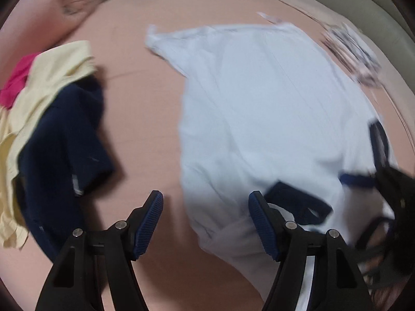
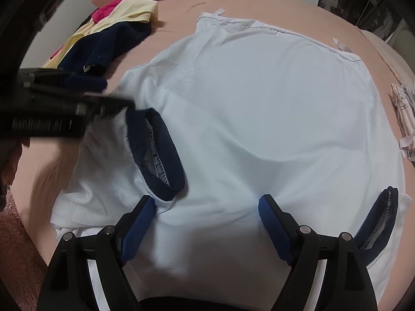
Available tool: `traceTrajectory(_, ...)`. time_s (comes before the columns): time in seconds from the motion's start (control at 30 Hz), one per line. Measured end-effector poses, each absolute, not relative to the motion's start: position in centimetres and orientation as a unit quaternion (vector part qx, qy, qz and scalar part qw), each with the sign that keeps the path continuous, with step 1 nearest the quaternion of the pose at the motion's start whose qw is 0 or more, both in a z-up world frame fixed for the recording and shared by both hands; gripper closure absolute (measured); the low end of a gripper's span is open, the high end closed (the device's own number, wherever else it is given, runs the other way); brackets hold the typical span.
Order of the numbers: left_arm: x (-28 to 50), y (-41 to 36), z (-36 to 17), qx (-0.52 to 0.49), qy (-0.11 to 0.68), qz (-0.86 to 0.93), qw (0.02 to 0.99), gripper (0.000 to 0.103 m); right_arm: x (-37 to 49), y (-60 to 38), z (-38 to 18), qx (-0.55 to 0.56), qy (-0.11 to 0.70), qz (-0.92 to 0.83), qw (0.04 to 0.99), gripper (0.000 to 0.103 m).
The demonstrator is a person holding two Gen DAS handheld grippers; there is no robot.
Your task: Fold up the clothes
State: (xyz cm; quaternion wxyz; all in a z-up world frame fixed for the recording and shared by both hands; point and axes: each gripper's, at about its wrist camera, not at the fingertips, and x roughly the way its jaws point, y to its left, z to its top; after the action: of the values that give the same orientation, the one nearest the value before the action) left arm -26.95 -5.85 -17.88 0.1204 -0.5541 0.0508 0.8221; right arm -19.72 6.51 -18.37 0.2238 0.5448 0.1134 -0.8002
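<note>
A: What is seen largest?
B: A pink bed [image 2: 233,5] is covered mid-frame by a pale blue shirt [image 2: 259,103], spread flat, navy-trimmed.
A: And at upper left?
B: A pile of clothes [image 2: 111,31] is heaped, apart from the shirt.
A: The claws?
B: The right claw [image 2: 207,207] is held spread over the shirt's near edge; the left claw [image 1: 205,202] is spread too, nothing pinched

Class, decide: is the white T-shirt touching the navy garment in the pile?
Apart. The left wrist view shows bare pink sheet between the white T-shirt and the navy garment.
</note>
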Motion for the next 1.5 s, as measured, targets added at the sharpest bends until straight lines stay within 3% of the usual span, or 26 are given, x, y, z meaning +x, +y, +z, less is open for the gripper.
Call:
traceTrajectory(0.4, -22.5, -6.3, -16.0, -0.521, 0.078, 0.829, 0.19, 0.036, -17.8, 6.6, -15.2, 0.502, 0.11, -0.824, 0.239, 0.022)
traceTrajectory(0.5, -22.4, -5.5, -16.6, -0.531, 0.1, 0.816, 0.205, 0.036, -21.6, 7.4, -18.9, 0.525, 0.161, -0.802, 0.234, 0.022)
traceTrajectory(0.67, -22.8, -4.5, -17.5, -0.532, 0.114, 0.812, 0.211, 0.036, -20.4, 8.0, -19.6, 0.539, 0.142, -0.801, 0.219, 0.022)
traceTrajectory(0.83, -26.3, -4.0, -17.4, -0.484, 0.16, 0.852, 0.117, 0.034, -20.5, 8.7, -20.1, 0.54, 0.133, -0.802, 0.219, 0.021)
traceTrajectory(0.97, -31.2, -6.6, -16.8, -0.493, 0.096, 0.863, 0.05, 0.035, -20.4, 9.2, -20.2, 0.541, 0.13, -0.802, 0.216, 0.02)
traceTrajectory(1.07, -29.7, -6.9, -14.5, -0.478, 0.055, 0.869, 0.117, 0.035, -20.3, 9.9, -19.5, 0.542, 0.122, -0.802, 0.219, 0.021)
traceTrajectory(1.23, -24.8, -4.3, -15.1, -0.515, 0.129, 0.816, 0.23, 0.035, -20.9, 10.4, -18.4, 0.519, 0.092, -0.812, 0.25, 0.021)
traceTrajectory(1.33, -25.1, -3.6, -17.7, -0.529, 0.172, 0.808, 0.196, 0.035, -21.2, 8.7, -20.0, 0.547, 0.128, -0.798, 0.217, 0.021)
traceTrajectory(1.5, -28.7, -6.4, -17.8, -0.53, 0.027, 0.838, 0.125, 0.035, -20.5, 10.0, -19.7, 0.547, 0.13, -0.799, 0.215, 0.021)
